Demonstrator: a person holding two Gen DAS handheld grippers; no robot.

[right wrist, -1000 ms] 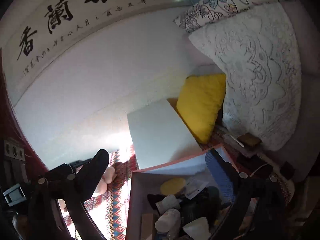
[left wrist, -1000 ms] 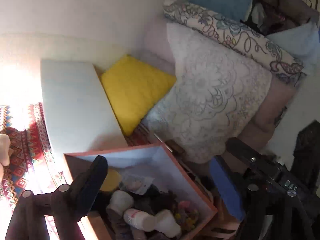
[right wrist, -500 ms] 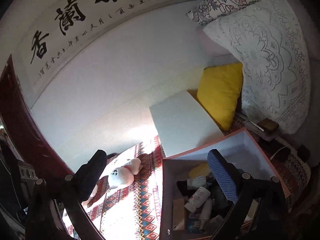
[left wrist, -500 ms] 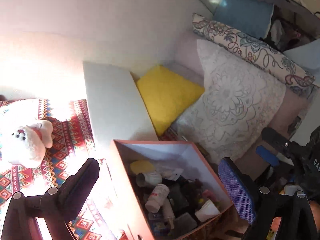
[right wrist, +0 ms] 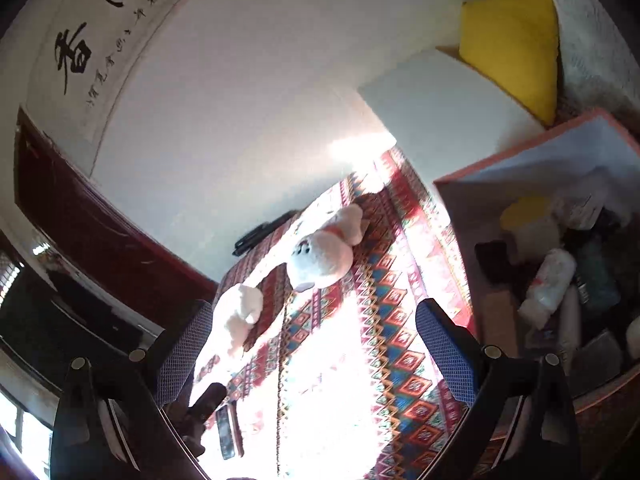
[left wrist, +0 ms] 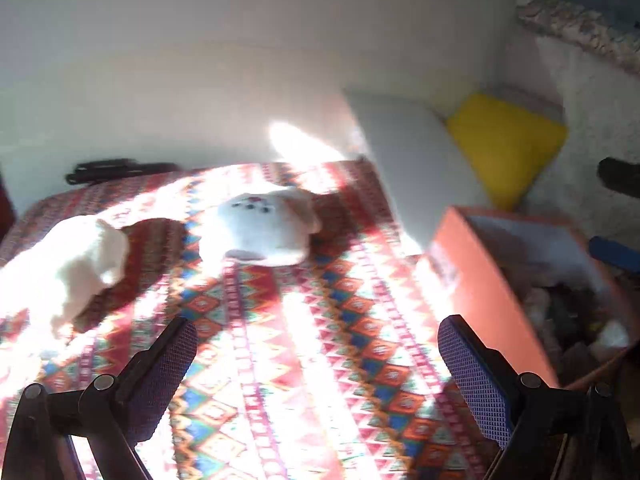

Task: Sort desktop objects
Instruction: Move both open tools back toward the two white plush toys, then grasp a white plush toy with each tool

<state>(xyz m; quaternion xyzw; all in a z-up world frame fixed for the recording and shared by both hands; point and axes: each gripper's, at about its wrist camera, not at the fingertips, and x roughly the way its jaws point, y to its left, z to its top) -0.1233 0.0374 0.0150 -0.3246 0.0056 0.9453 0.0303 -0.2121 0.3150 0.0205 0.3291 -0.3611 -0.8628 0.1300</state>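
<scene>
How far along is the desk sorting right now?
Done: the orange box already holds bottles and small items. In hand: nothing; the left claw and right claw are open. Left: two white plush toys lie on the patterned cloth.

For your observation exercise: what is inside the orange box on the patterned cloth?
The orange box holds a jumble: a yellow round item, a white bottle, dark containers. Whatever lies beneath that pile is covered, and its near corner is cut off.

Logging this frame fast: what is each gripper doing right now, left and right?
Left gripper: open, holding nothing, above the patterned cloth.
Right gripper: open, holding nothing.
</scene>
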